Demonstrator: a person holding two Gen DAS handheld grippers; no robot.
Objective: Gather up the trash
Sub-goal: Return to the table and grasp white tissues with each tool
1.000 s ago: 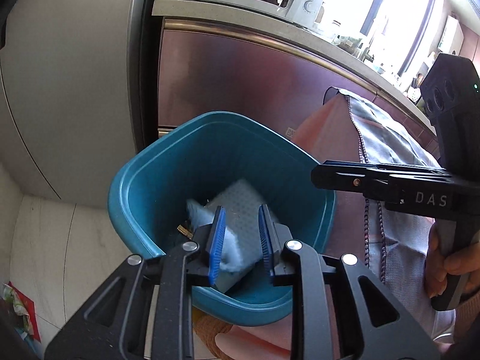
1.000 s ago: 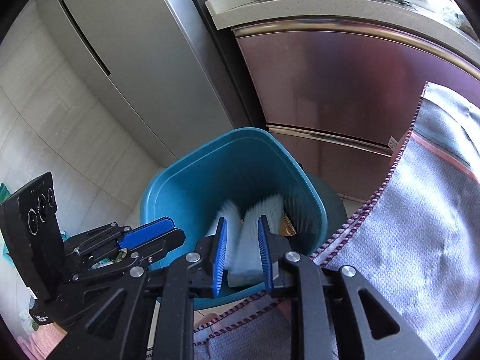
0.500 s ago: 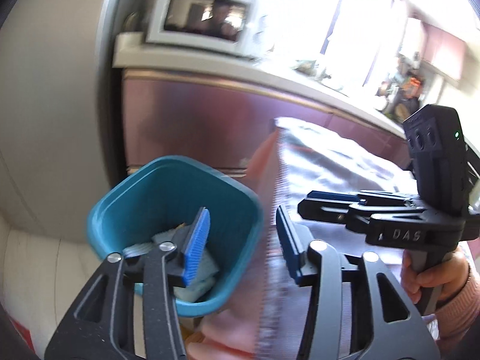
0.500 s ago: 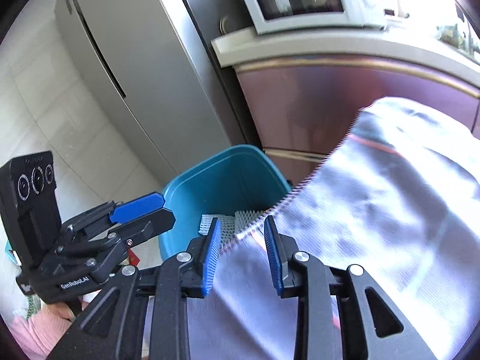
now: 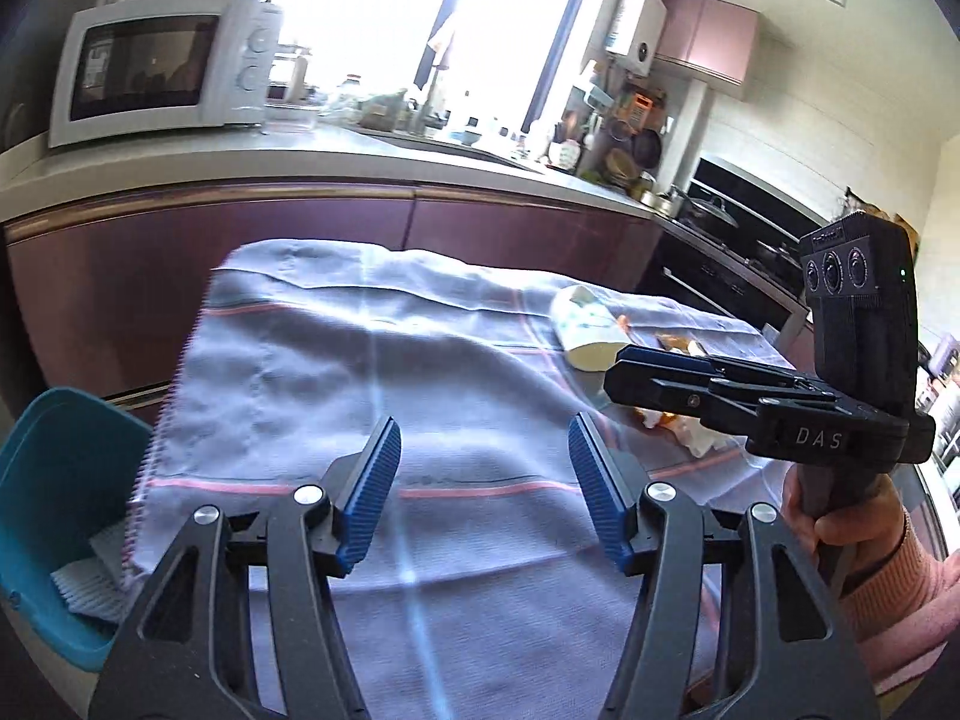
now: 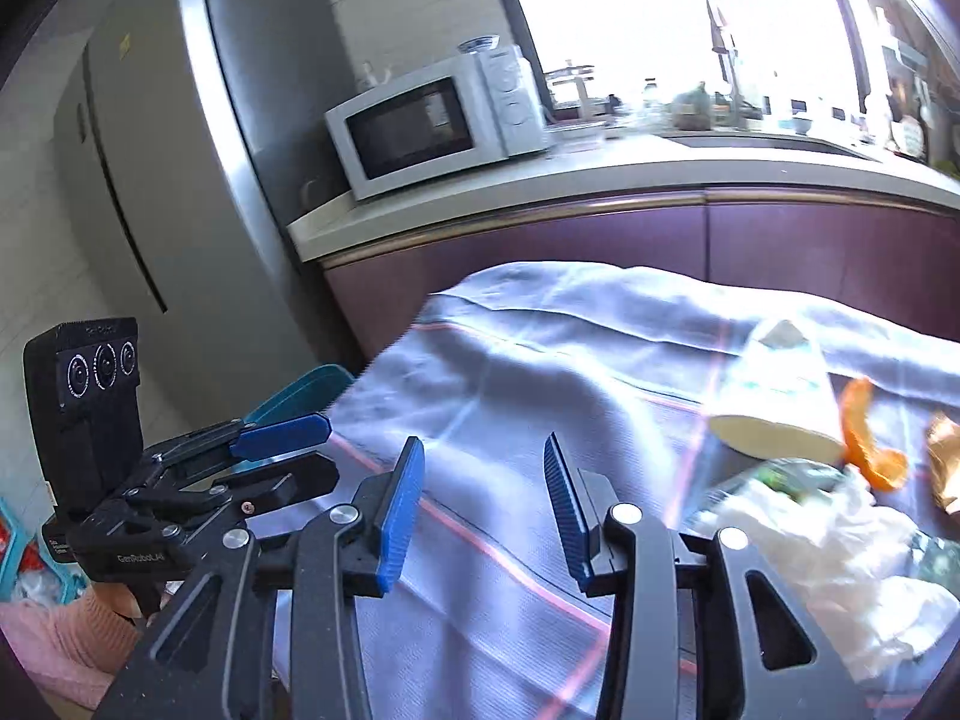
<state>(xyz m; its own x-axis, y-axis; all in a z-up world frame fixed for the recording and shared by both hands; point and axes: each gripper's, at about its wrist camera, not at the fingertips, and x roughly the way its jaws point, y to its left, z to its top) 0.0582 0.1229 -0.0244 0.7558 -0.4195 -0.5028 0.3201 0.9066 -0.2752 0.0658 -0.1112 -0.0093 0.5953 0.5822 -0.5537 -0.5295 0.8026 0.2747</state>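
The left claw (image 5: 483, 492) hangs over the grey cloth (image 5: 336, 372) with its jaws spreading apart and nothing between them; the teal bin (image 5: 54, 480) sits low to its left, some white paper lying inside. The right claw (image 6: 483, 504) is also spreading, empty, above the same cloth. Ahead and to its right lie the trash pieces: a tipped paper cup (image 6: 774, 408), an orange peel (image 6: 864, 444) touching the cup's rim, and crumpled white wrapping (image 6: 828, 546) just beside its right finger.

cup (image 6: 780, 414) on cloth (image 5: 360, 372), bin (image 5: 54, 480) left
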